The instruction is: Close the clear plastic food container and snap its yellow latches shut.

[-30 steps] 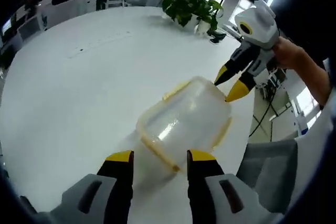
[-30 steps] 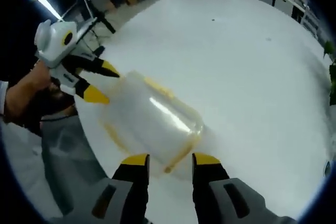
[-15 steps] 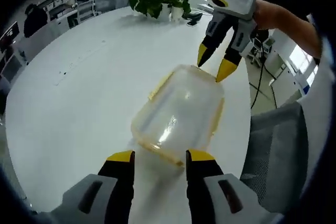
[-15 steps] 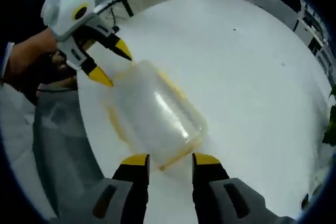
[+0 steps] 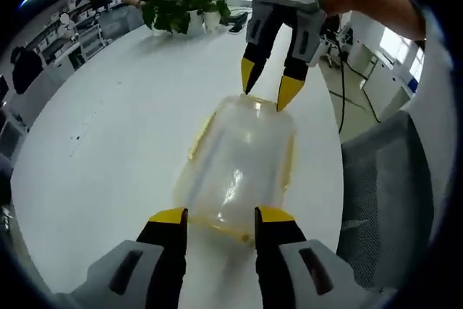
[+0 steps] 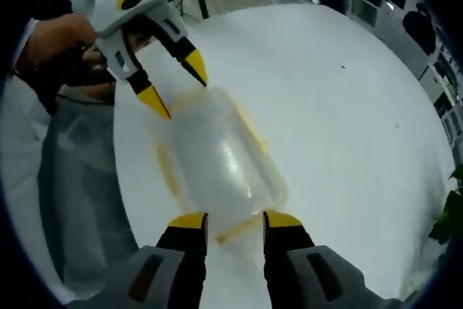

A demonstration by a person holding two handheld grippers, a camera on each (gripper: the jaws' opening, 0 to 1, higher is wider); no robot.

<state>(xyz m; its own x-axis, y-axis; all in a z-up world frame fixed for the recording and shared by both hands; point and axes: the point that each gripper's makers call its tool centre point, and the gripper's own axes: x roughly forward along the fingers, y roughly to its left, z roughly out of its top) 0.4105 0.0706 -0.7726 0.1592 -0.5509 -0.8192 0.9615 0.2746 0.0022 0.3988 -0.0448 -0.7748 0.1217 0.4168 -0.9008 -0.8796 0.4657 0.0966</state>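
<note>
The clear plastic food container [image 5: 242, 164] lies on the white round surface [image 5: 108, 128] near its edge, with yellow latches [image 5: 197, 134] along its sides. My left gripper [image 5: 217, 216] is at the container's near end, jaws apart and clamped on nothing; in the right gripper view it [image 6: 173, 85] sits at the container's [image 6: 217, 161] far end. My right gripper [image 6: 233, 221] faces the opposite end, jaws likewise apart; in the left gripper view it [image 5: 266, 85] has its yellow tips just beside the far rim. A potted plant [image 5: 177, 5] stands at the far side. A grey chair [image 5: 383, 193] stands just beside the surface.
</note>
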